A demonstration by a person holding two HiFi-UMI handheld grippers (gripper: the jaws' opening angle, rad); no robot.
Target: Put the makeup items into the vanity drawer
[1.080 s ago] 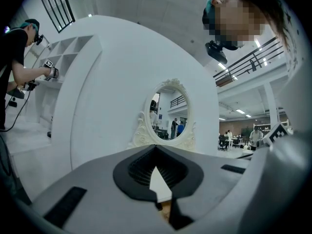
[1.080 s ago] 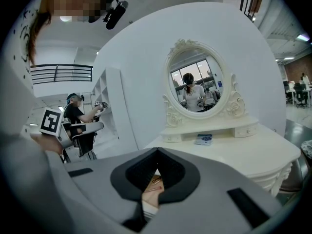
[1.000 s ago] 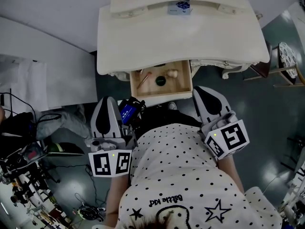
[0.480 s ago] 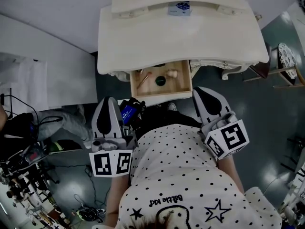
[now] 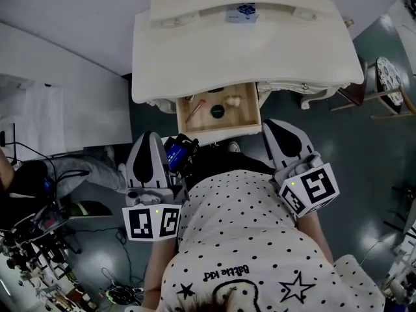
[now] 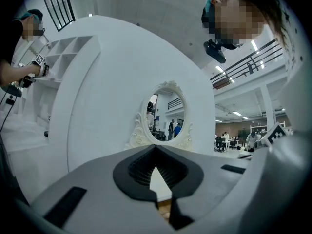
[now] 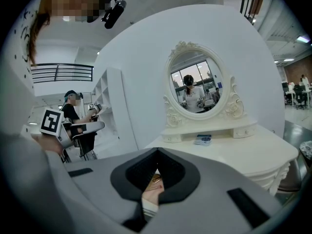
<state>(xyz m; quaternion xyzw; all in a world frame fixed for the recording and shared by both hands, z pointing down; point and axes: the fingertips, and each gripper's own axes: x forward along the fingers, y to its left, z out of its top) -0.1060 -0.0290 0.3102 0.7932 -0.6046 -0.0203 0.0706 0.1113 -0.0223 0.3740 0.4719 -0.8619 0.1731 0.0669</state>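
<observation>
The left gripper (image 5: 147, 139) and right gripper (image 5: 274, 123) sit just short of the open drawer (image 5: 218, 127) of the vanity (image 5: 247, 51). Each has its jaws pressed together with nothing between them. In the drawer lie a brush (image 5: 195, 110), a dark round item (image 5: 217, 111) and a pale item (image 5: 233, 101), all too small to identify. The drawer's back end is hidden under the tabletop. In the gripper views only a sliver of drawer shows through the hollow behind the tips. A small box (image 5: 242, 12) sits below the mirror (image 7: 195, 89).
</observation>
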